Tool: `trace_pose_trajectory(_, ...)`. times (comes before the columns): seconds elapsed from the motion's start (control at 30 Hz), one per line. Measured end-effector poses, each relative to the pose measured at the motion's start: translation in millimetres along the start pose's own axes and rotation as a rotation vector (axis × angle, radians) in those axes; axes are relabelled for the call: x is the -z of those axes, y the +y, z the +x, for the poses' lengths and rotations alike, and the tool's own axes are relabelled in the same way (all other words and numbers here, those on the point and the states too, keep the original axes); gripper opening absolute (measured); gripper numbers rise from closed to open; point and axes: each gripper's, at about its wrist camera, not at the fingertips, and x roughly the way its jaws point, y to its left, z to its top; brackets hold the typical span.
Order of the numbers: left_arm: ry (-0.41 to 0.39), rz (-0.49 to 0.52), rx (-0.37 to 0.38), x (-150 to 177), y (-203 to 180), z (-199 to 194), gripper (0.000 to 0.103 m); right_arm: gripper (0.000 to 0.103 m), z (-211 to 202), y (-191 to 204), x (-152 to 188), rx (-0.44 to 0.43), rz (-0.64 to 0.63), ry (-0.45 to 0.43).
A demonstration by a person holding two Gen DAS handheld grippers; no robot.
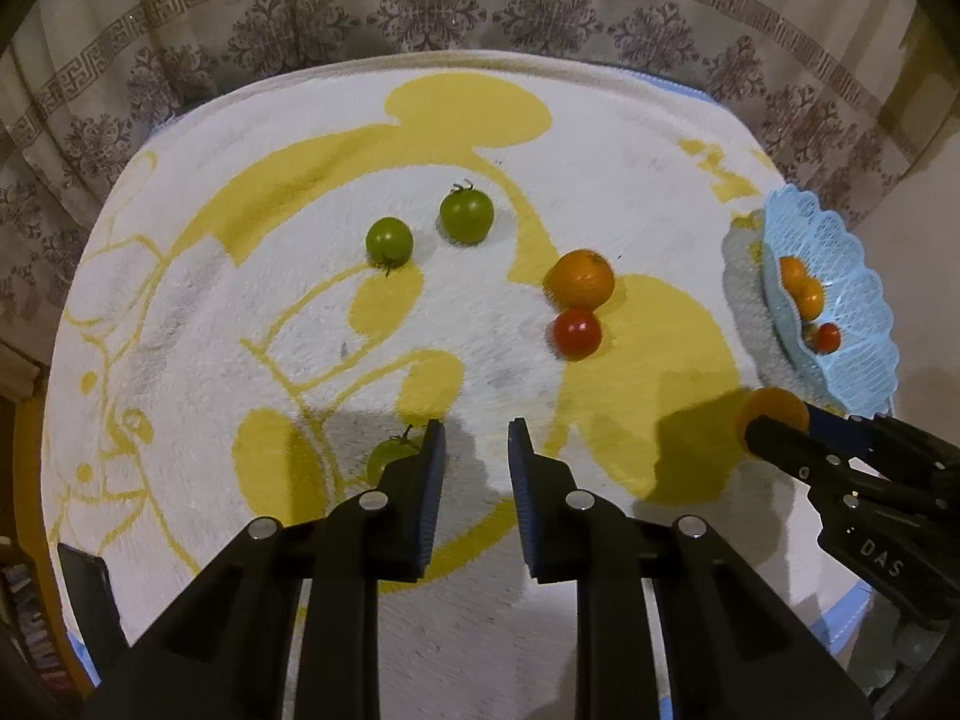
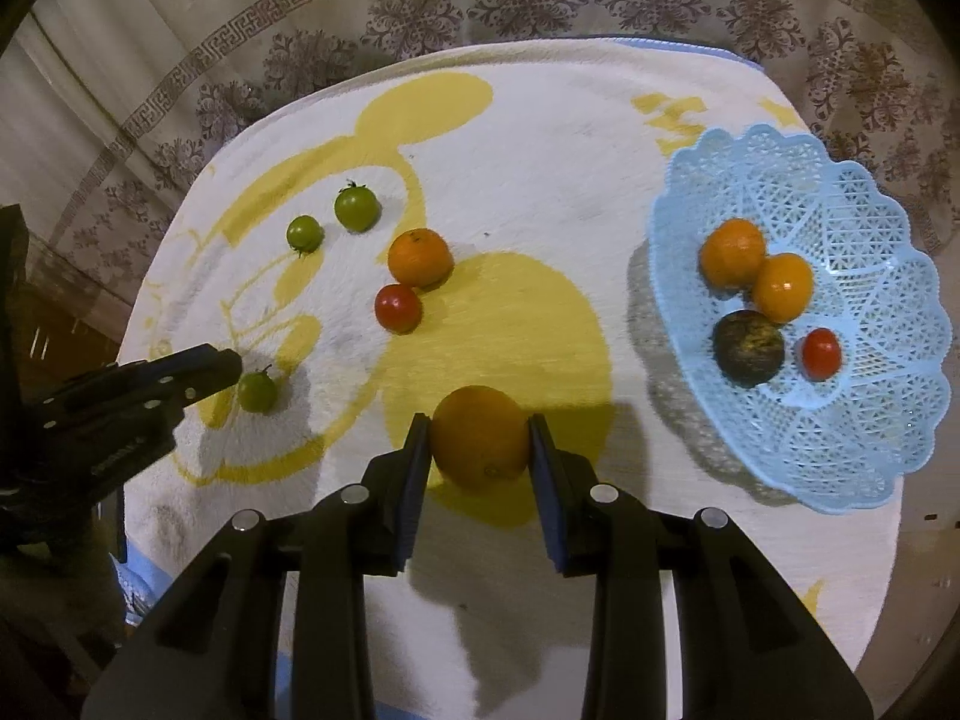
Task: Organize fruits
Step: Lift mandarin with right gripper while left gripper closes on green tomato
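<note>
On the towel (image 2: 540, 180), the basket (image 2: 900, 420) holds four fruits; right jaws grip an orange (image 2: 480, 435), left jaws shut, empty.

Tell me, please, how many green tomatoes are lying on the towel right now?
3. Two sit close together toward the far left, one with its stem up and one beside it. The third lies nearer, just by the left tool. None seems hidden.

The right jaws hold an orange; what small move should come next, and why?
Probably carry the orange rightward over the blue basket. The right gripper already clamps it, and similar fruits already lie in that basket.
</note>
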Motion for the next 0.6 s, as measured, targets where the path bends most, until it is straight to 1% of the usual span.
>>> trace_pose_trajectory(0.17,-0.014,-0.021,0.011,3,0,-12,0.022,0.033,-12,-13,1,-0.005,0.015,-0.019)
trace_pose_trajectory(0.37,-0.025,-0.047,-0.015,12,6,-19,0.022,0.033,-20,-26,6,-0.004,0.021,-0.026)
trace_pose_trajectory(0.5,0.008,-0.107,-0.023,22,24,-10,0.024,0.033,-23,-31,9,0.0,0.025,-0.026)
trace_pose_trajectory(0.53,0.02,-0.122,-0.032,25,29,-4,0.025,0.033,-23,-32,10,0.001,0.027,-0.025)
trace_pose_trajectory(0.6,0.038,-0.132,-0.043,29,34,3,0.032,0.033,-25,-33,11,0.005,0.028,-0.023)
